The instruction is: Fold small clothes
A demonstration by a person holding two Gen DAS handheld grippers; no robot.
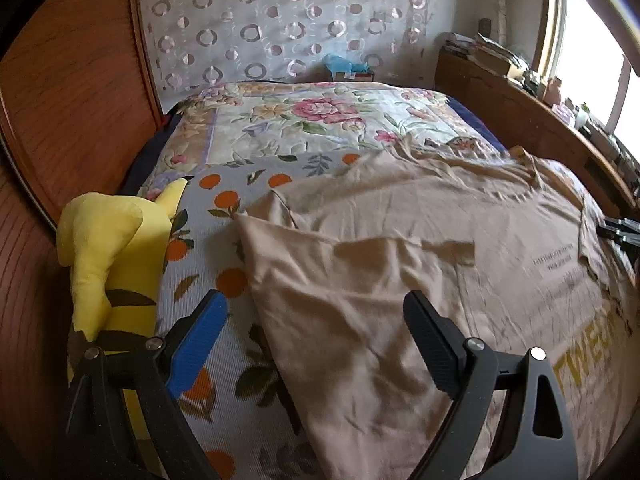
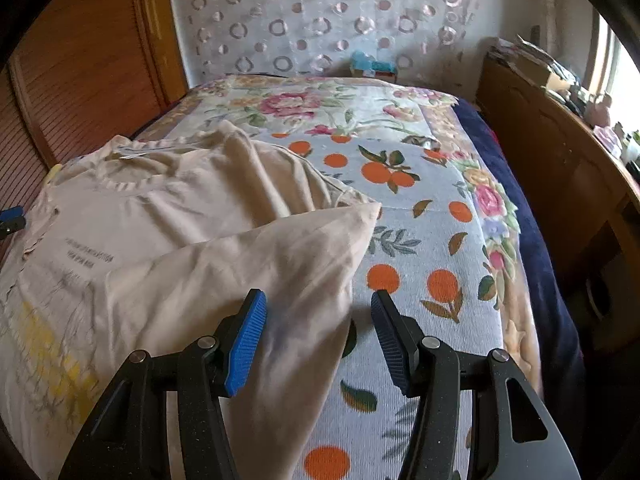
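A beige T-shirt [image 1: 460,264] with yellow and dark print lies spread face up on the orange-patterned blanket [image 1: 224,360]. My left gripper [image 1: 316,304] hovers open and wide over the shirt's left sleeve. Its blue finger is over the blanket and its black finger over the cloth. In the right wrist view the same T-shirt [image 2: 160,208] fills the left side, with its other sleeve [image 2: 304,256] pointing right. My right gripper [image 2: 319,298] stands open above that sleeve's edge, and its pads are not pressing on the fabric.
A yellow plush toy [image 1: 112,256] sits at the bed's left edge by a wooden wardrobe [image 1: 72,100]. A cluttered wooden shelf [image 1: 540,120] and a window run along the right. A floral quilt [image 1: 312,120] covers the far half of the bed.
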